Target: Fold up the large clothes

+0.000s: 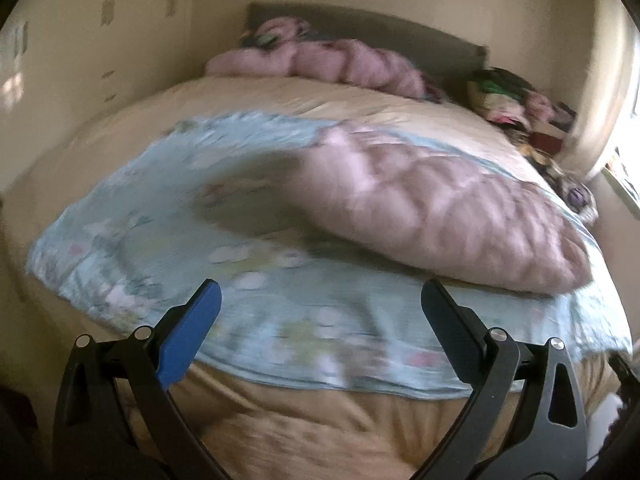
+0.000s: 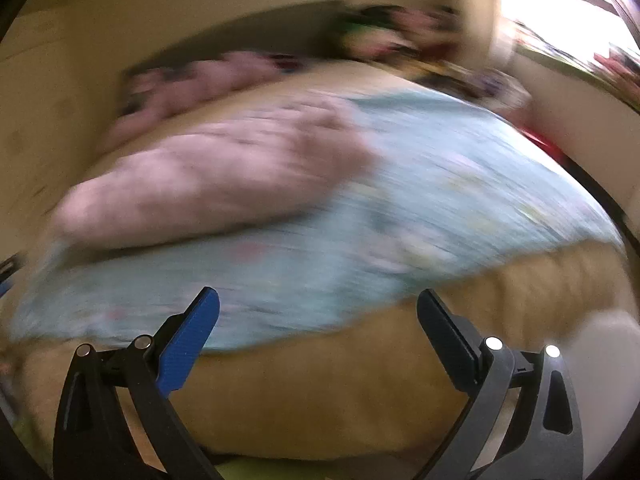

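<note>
A pink quilted garment [image 1: 436, 216] lies crumpled on a light blue patterned sheet [image 1: 248, 280] spread across the bed. In the left wrist view it sits to the right; my left gripper [image 1: 320, 300] hovers open above the sheet's near edge, holding nothing. In the right wrist view the same pink garment [image 2: 224, 176] lies to the left on the blue sheet [image 2: 440, 208]. My right gripper [image 2: 318, 306] is open over the sheet's front edge, empty. Both views are motion-blurred.
The bed has a tan cover [image 1: 320, 420] hanging over its near side. More pink bedding [image 1: 320, 60] and a pile of colourful clothes [image 1: 512, 100] lie by the dark headboard [image 1: 360, 28]. A bright window [image 2: 568, 12] is at the right.
</note>
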Tool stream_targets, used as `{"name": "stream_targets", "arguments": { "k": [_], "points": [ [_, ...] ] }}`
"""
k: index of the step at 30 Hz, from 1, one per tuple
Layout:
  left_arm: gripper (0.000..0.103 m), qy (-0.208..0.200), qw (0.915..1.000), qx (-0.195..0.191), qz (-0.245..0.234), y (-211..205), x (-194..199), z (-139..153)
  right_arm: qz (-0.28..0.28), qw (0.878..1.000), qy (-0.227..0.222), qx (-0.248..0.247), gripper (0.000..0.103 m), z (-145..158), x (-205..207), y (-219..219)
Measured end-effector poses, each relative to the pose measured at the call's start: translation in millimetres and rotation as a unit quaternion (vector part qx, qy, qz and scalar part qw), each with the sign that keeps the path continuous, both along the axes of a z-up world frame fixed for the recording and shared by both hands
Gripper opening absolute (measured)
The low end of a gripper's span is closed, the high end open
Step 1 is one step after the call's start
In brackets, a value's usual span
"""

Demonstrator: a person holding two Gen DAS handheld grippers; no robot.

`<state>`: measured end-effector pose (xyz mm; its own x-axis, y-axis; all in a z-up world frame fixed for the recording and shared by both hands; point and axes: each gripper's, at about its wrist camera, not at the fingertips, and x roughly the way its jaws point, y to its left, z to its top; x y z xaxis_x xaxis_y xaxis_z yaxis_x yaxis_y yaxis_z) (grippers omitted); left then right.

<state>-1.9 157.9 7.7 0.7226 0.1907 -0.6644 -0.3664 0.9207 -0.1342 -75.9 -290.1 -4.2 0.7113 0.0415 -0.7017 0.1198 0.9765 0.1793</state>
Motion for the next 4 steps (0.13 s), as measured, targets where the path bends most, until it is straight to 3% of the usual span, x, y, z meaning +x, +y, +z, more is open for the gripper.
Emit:
{"name": "stream_targets", "arguments": {
  "k": [2, 4],
  "points": [
    [0.094, 0.013, 0.9992, 0.007, 0.037, 42, 1, -9, -0.083, 0.996, 0.028, 0.016, 0.099, -21, -8, -54],
    [0.094, 0.031, 0.9946, 0.022, 0.096, 103, 2, -19, -0.207, 0.977, 0.057, -0.008, 0.099, -47, -31, -130]
  ]
}}
